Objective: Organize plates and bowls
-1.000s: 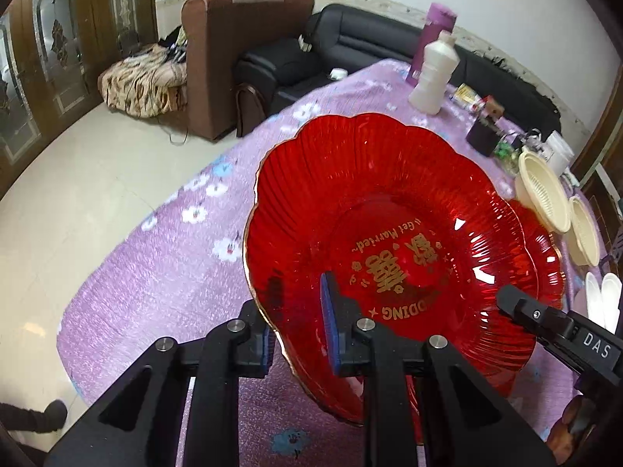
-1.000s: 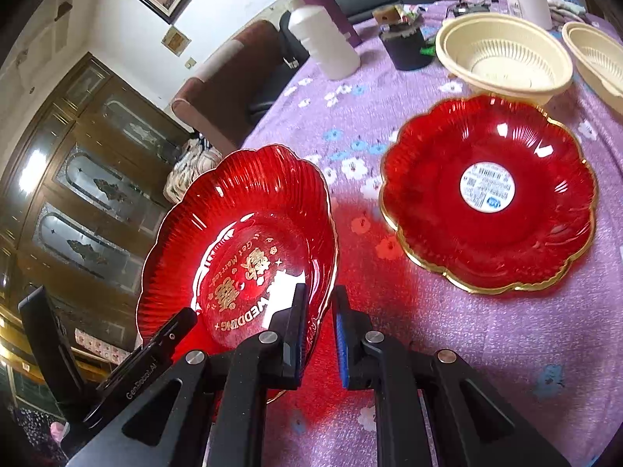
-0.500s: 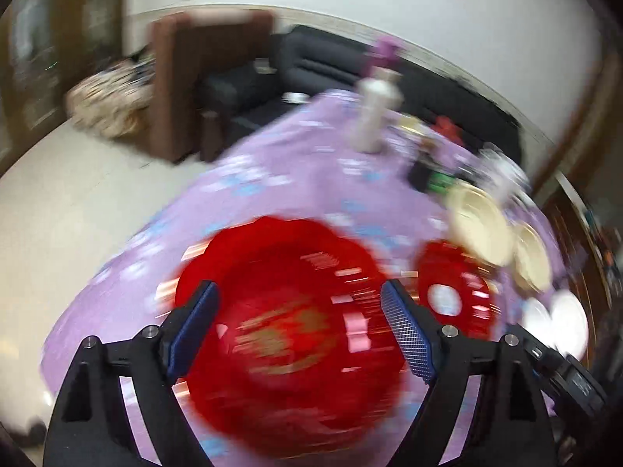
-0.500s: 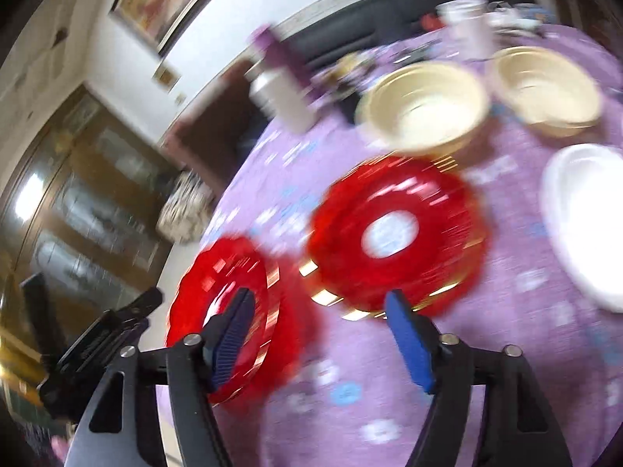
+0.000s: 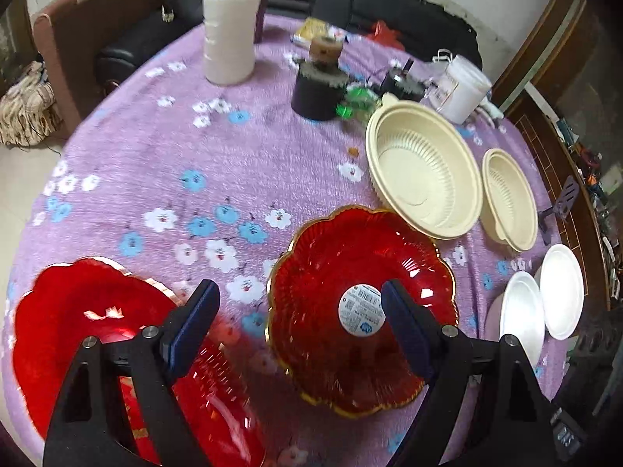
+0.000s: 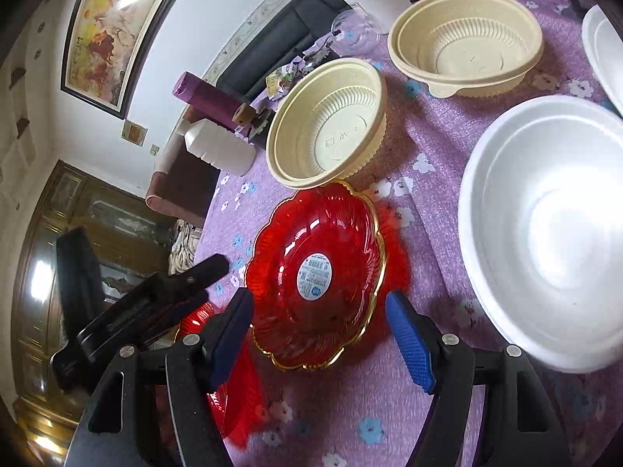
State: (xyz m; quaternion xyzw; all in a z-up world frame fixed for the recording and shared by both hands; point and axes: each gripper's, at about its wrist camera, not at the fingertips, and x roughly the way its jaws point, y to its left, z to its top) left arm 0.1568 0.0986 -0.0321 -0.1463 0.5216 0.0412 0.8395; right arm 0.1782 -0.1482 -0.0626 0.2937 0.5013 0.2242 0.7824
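Note:
A red scalloped plate with a white sticker (image 5: 350, 272) lies on the purple flowered cloth. My left gripper (image 5: 300, 327) hangs open above its near rim, empty. A second red plate (image 5: 78, 330) lies flat at the lower left, partly under the left finger. In the right wrist view the sticker plate (image 6: 335, 241) sits just beyond my right gripper (image 6: 319, 338). Its jaws are closing, and the blue pads (image 6: 409, 342) stand clear of the plate's near rim between them. The other red plate (image 6: 237, 389) shows below the left finger.
Two cream ribbed bowls (image 5: 424, 171) (image 5: 510, 198) sit behind the sticker plate. White foam bowls (image 5: 521, 319) (image 6: 545, 233) are to the right. A white bottle (image 5: 229, 35), a dark jar (image 5: 317, 85) and a white tub (image 5: 459, 89) stand at the back. The left tool's black body (image 6: 148, 303) is at left.
Both grippers opened and let go of the lettered red plate, which now lies on the cloth at the left. Both swung right, over the sticker plate.

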